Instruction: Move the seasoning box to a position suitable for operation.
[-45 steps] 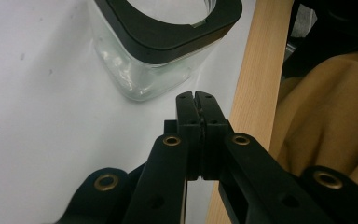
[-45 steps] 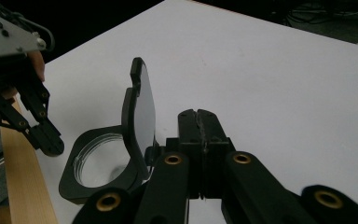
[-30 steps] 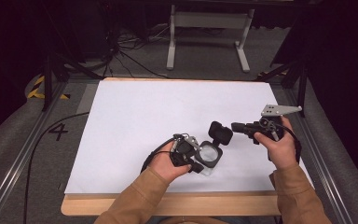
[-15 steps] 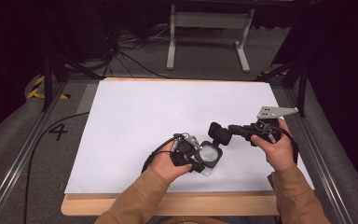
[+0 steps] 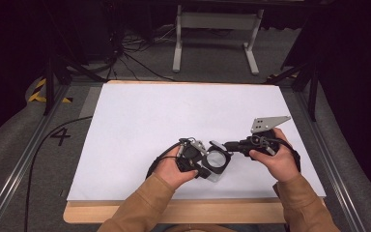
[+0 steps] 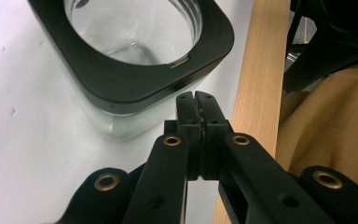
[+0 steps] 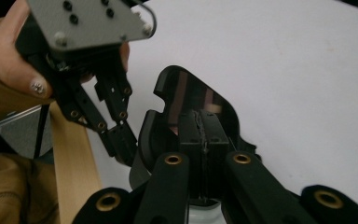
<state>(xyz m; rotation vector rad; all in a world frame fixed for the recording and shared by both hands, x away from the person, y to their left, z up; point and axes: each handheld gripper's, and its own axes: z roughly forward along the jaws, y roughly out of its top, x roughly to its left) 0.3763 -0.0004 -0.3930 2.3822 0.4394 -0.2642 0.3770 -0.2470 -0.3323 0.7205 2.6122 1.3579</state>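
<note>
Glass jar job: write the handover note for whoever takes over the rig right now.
Left hand-held gripper: jaws shut, empty, tips at the black collar of the glass jar; contact unclear.
Right hand-held gripper: jaws shut, apparently pinching the black lid, held on edge.
Jar: open, upright on the white sheet, near the table's front edge.
Done: lid is at the jar.
Left: probably lower and seat the lid on the collar, then release.

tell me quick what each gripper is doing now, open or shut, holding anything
Left gripper: shut, holding nothing, tips beside the glass jar.
Right gripper: shut, nothing visibly between its jaws; the black lid sits right at its tips.
</note>
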